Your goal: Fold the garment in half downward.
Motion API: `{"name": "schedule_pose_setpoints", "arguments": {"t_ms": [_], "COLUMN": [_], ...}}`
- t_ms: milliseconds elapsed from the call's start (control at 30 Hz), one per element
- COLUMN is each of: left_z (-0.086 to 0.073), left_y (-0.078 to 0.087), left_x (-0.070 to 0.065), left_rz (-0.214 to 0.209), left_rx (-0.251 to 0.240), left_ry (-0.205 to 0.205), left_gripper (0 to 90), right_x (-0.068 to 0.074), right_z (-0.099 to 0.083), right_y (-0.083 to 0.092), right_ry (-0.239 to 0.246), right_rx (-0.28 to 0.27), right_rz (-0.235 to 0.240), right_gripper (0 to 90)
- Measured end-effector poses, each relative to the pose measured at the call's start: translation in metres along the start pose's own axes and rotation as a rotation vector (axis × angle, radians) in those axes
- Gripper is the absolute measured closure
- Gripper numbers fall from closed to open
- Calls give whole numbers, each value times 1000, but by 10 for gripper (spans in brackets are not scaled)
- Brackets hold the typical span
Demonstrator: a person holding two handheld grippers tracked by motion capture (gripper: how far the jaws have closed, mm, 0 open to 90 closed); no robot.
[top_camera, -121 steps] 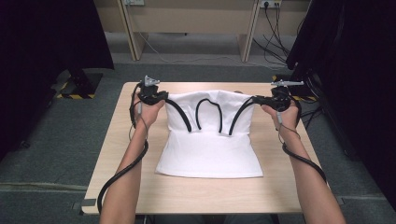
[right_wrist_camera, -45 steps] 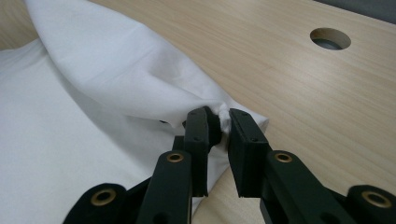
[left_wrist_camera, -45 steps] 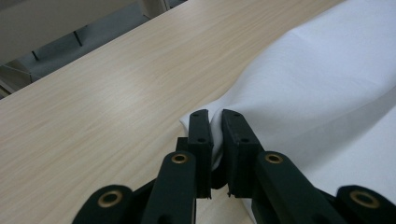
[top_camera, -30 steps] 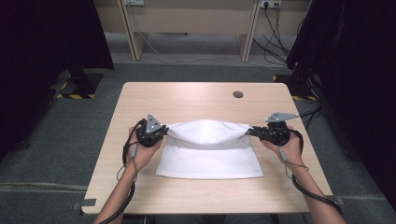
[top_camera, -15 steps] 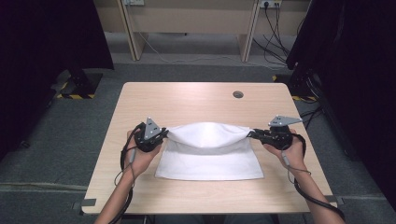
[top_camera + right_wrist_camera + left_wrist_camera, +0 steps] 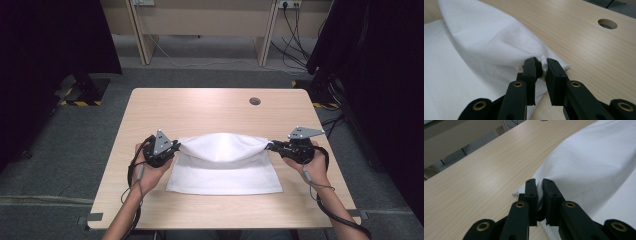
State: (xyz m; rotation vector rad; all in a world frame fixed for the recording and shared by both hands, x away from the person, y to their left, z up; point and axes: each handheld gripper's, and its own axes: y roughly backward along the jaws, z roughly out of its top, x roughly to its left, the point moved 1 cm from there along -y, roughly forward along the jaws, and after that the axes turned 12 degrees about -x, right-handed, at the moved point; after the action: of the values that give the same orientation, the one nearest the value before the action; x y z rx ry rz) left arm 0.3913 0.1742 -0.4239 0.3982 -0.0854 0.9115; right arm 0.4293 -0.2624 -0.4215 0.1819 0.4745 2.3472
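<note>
White cloth near table hole

Even bright light, dark edges, sharp

Both forearms are bare, with no sleeve showing. Each hand wraps a black gripper body: the left gripper and the right gripper each carry a grey three-cornered plate on top and trail a black cable along the forearm. In the gripper views the jaws are matt black, flat-faced blocks with small screw holes, mounted on black link arms fitted with brass-coloured ringed pivots.
</note>
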Motion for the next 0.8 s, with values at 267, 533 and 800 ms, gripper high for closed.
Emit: {"name": "schedule_pose_setpoints", "arguments": {"t_ms": [267, 533, 800], "left_z": [-1, -1, -3], "left_y": [10, 20, 28], "left_x": [-6, -10, -19], "left_rz": [-11, -17, -31], "left_rx": [-9, -17, -15], "left_ry": [-3, -1, -16], "left_gripper": [828, 831, 831], "right_x": [6, 12, 20], "right_z": [1, -3, -8], "right_y": [10, 21, 27], "right_ry": [19, 29, 50], "right_rx": [-22, -30, -20], "right_rz": [12, 25, 37], "right_gripper": [788, 788, 788]}}
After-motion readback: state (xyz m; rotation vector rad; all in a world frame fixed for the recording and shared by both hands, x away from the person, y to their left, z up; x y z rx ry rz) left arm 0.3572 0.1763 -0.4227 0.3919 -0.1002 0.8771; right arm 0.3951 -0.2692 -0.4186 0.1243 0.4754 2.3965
